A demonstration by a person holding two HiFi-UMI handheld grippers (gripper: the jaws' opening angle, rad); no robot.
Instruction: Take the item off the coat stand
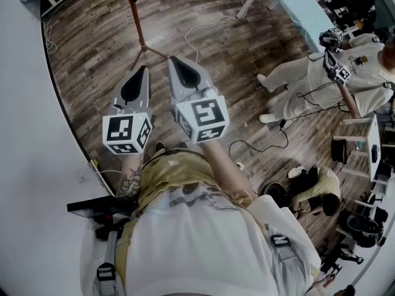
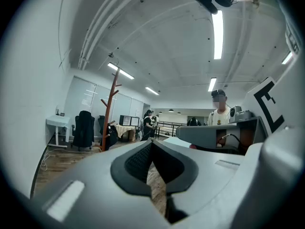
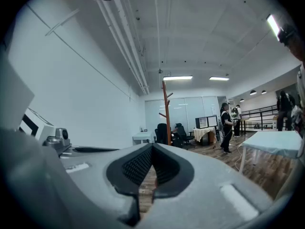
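Observation:
The coat stand is a red-brown pole with splayed feet on the wooden floor, straight ahead of both grippers. In the left gripper view the coat stand rises left of centre with bare upper pegs; a dark shape sits by its lower part, and I cannot tell whether it hangs on the stand. The right gripper view has the coat stand far off, just right of centre. My left gripper and right gripper are held side by side, both shut with nothing between the jaws and well short of the stand.
A white wall runs along the left. A light table stands at the back right, with a person in white seated beside it. Cables trail over the floor. Bags lie at the right. Office chairs stand behind the stand.

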